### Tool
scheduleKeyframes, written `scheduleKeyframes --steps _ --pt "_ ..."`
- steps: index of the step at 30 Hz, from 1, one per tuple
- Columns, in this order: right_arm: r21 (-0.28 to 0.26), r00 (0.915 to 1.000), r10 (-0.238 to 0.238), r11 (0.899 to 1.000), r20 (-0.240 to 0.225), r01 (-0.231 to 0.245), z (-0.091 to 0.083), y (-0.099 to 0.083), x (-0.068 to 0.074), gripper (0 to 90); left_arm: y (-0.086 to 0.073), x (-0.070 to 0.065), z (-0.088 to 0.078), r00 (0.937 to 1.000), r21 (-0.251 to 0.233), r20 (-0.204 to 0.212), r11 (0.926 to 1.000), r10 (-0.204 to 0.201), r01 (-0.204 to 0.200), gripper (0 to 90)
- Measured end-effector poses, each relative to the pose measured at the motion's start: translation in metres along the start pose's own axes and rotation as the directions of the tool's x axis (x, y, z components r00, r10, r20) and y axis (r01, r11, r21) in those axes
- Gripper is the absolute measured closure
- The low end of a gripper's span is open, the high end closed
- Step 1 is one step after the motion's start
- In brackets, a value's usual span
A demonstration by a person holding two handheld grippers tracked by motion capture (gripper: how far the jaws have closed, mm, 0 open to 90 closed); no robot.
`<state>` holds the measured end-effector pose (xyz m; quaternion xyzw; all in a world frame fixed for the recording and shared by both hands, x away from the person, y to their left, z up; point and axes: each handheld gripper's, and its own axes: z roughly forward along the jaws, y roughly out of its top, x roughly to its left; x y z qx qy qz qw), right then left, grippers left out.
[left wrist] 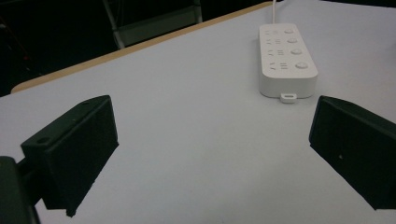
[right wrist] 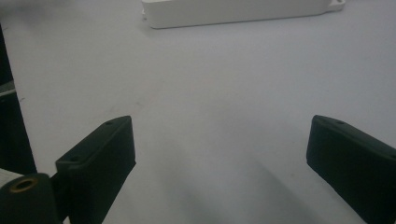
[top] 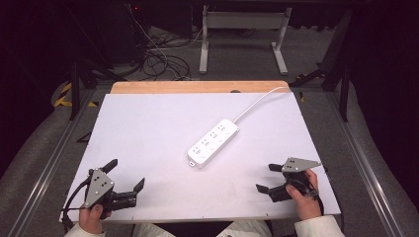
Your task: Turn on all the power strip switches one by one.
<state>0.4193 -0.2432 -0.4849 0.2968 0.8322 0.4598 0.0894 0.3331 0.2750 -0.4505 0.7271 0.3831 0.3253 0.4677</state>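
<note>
- Left gripper (top: 126, 174), held at the near left corner of the white table (top: 148, 123), rests low over the surface with its jaws wide apart and nothing between them.
- White power strip (top: 213, 142) lies diagonally near the table's middle, well apart from both grippers; its cord (top: 259, 101) runs off toward the far edge.
- In the left gripper view, the power strip (left wrist: 287, 59) sits ahead, sockets and buttons facing up.
- Right gripper (top: 267, 177), at the near right corner, also holds its jaws spread wide, empty, pointed across the bare table.
</note>
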Motion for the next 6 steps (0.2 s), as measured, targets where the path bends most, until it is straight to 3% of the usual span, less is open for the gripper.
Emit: scheduleKeyframes --steps 6 --pt "-0.034 0.9997 -0.016 0.999 0.018 0.016 0.0013 0.0027 0.0023 7.6 -0.0007 0.0011 0.0025 0.9998 0.018 0.003 0.9996 -0.022 0.022 1.6"
